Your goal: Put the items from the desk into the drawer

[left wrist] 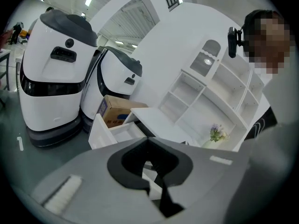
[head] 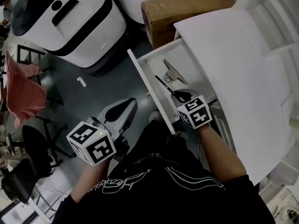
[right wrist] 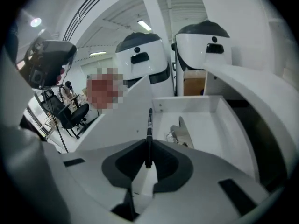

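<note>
A black pen is gripped tight at its back end by the right gripper. The pen is seen over the open white drawer. In the head view it sticks out from the jaws toward 10 o'clock. It is not yet laid down. A shiny metal piece is already lying inside, at 12 o'clock from the gripper.

To do this step well, the pen should be brought down low until it is nearly flat on the drawer floor. Only then should the jaws be let go. The bare floor at 9 o'clock from the metal piece looks like the best spot, so the two things are not knocked together. The tip should be kept clear of the drawer's front wall.

The right gripper is tipped down into the drawer, at 1 o'clock from the person's body. The left gripper is held out at 10 o'clock, well apart from the drawer. Its jaws are pressed together and nothing is held in them. The white desk is seen at 3 o'clock from the drawer.
</note>
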The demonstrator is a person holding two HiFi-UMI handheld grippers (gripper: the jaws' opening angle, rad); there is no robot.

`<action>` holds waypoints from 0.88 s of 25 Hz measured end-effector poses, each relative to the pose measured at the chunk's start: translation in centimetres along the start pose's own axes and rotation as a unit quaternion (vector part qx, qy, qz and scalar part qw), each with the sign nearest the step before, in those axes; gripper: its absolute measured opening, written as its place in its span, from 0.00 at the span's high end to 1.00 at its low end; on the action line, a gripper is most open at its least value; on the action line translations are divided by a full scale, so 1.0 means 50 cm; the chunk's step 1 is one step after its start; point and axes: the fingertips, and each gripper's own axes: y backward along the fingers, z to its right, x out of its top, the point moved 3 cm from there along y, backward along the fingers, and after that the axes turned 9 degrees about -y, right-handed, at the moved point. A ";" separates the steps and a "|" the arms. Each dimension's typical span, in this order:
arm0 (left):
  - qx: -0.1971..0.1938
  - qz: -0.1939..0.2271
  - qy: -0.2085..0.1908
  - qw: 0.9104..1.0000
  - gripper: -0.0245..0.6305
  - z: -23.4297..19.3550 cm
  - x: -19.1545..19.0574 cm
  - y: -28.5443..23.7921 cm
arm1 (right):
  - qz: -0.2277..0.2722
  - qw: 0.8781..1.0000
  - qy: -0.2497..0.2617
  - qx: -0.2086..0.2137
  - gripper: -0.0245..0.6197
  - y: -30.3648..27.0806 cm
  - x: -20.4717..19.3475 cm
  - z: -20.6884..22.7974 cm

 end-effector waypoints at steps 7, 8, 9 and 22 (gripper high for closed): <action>0.003 -0.029 0.007 1.000 0.95 -0.093 -0.013 -0.001 | -0.074 0.997 -0.024 -0.026 0.88 -0.131 -0.056 0.046; 0.004 -0.030 0.008 0.999 0.95 -0.106 -0.013 -0.002 | -0.079 0.996 -0.027 -0.029 0.88 -0.145 -0.061 0.053; 0.005 -0.032 0.010 0.999 0.95 -0.117 -0.012 -0.003 | -0.085 0.995 -0.030 -0.033 0.88 -0.157 -0.066 0.059; 0.015 -0.036 0.018 0.999 0.95 -0.173 -0.006 0.002 | -0.152 0.987 -0.039 -0.042 0.74 -0.204 -0.104 0.084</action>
